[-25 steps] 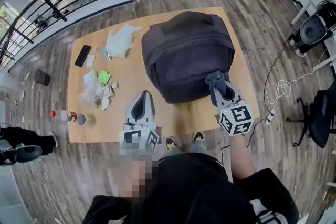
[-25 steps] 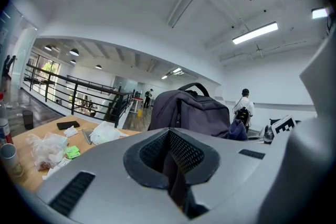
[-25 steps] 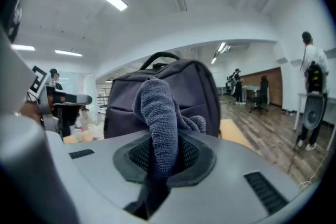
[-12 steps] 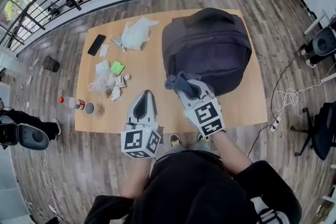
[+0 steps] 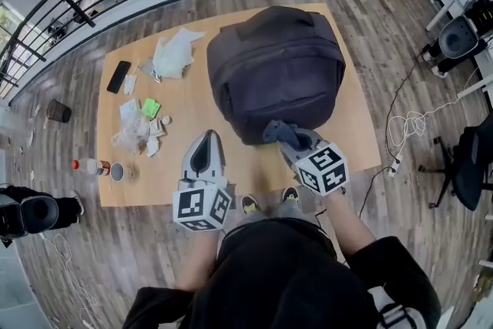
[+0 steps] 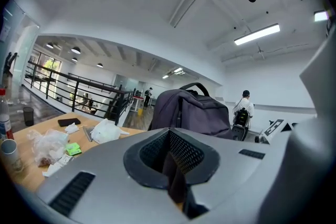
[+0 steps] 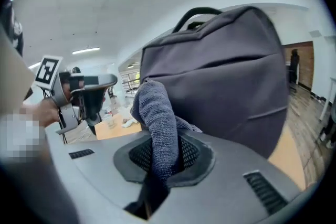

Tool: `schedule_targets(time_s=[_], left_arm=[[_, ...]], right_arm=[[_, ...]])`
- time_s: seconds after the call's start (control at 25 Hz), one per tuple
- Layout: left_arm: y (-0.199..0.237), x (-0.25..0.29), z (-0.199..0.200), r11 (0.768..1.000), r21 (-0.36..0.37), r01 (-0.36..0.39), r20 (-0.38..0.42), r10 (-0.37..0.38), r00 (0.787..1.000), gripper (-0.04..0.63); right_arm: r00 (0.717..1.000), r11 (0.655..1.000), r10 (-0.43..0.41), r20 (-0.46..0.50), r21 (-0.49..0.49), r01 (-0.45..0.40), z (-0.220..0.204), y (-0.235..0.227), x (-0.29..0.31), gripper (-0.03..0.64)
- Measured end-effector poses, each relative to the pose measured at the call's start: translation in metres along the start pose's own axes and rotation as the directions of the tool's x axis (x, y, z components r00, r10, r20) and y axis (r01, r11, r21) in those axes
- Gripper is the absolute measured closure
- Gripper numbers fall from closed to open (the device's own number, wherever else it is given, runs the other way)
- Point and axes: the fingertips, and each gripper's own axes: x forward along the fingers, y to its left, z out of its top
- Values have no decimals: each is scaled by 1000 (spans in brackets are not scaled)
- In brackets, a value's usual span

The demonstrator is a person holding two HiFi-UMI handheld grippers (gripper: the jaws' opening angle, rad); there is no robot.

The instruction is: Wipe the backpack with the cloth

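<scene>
A dark grey backpack (image 5: pixel 273 69) lies on the wooden table (image 5: pixel 350 131); it fills the right gripper view (image 7: pixel 226 76) and stands behind the left jaws (image 6: pixel 194 113). My right gripper (image 5: pixel 295 141) is shut on a blue-grey cloth (image 5: pixel 282 132), which touches the backpack's near side low down, about midway along. In the right gripper view the cloth (image 7: pixel 157 123) sticks up from between the jaws of the right gripper (image 7: pixel 160 162). My left gripper (image 5: pixel 206 141) hovers over the table left of the backpack, shut with nothing in it (image 6: pixel 170 165).
Left of the backpack lie a black phone (image 5: pixel 121 77), a crumpled white bag (image 5: pixel 173 55), a green packet (image 5: pixel 151 108), clear wrappers (image 5: pixel 127 136), a cup (image 5: pixel 119 172) and a bottle (image 5: pixel 88 166). Office chairs (image 5: pixel 462 35) and a white cable (image 5: pixel 412 123) are at the right.
The right gripper carried the cloth along the backpack's near side, from its right corner to the left, then back toward the middle. The left gripper has stayed put.
</scene>
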Motion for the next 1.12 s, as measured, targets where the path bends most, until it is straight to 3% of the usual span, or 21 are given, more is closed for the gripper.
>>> schedule_targets(time_s=[0.16, 0.28, 0.36, 0.44, 0.56, 0.68, 0.76, 0.84, 0.96, 1.04, 1.12], left_arm=[[-18, 7, -3, 999, 1, 44, -5, -44, 999, 580], [-24, 10, -4, 998, 4, 57, -10, -57, 998, 580], [-25, 10, -4, 998, 4, 57, -14, -57, 998, 580], [-23, 10, -6, 999, 1, 52, -16, -52, 999, 580], [-22, 7, -7, 999, 0, 46, -17, -46, 999, 580], [-17, 5, -6, 999, -1, 33, -12, -33, 999, 580], [-12, 3, -5, 1000, -4, 22, -11, -22, 1000, 580], [-9, 1, -3, 1000, -6, 14, -9, -14, 1000, 580], [-3, 0, -3, 1000, -9, 3, -7, -3, 1000, 580], [-2, 1, -4, 1000, -13, 2, -9, -2, 1000, 580], [-5, 2, -5, 1000, -16, 10, -10, -10, 1000, 580]], right_arm=[[982, 977, -182, 49, 120, 175, 0, -81, -55, 575], [925, 919, -377, 48, 145, 367, -2, -138, -90, 575], [903, 899, -428, 38, 125, 421, -2, -152, -96, 575], [915, 913, -402, 27, 86, 399, -3, -138, -84, 575], [934, 932, -357, 1, -55, 357, -6, -91, -60, 574], [990, 983, -141, -27, -121, 137, -8, -17, -18, 575], [998, 989, -51, -39, -141, 45, -9, 14, 8, 575], [999, 990, -33, -42, -140, 26, -9, 18, 16, 575], [999, 999, -20, -41, -40, 18, -13, -9, 1, 575], [998, 996, -60, -33, 57, 62, -19, -43, -20, 575], [986, 977, -165, -25, 135, 167, -26, -85, -49, 575]])
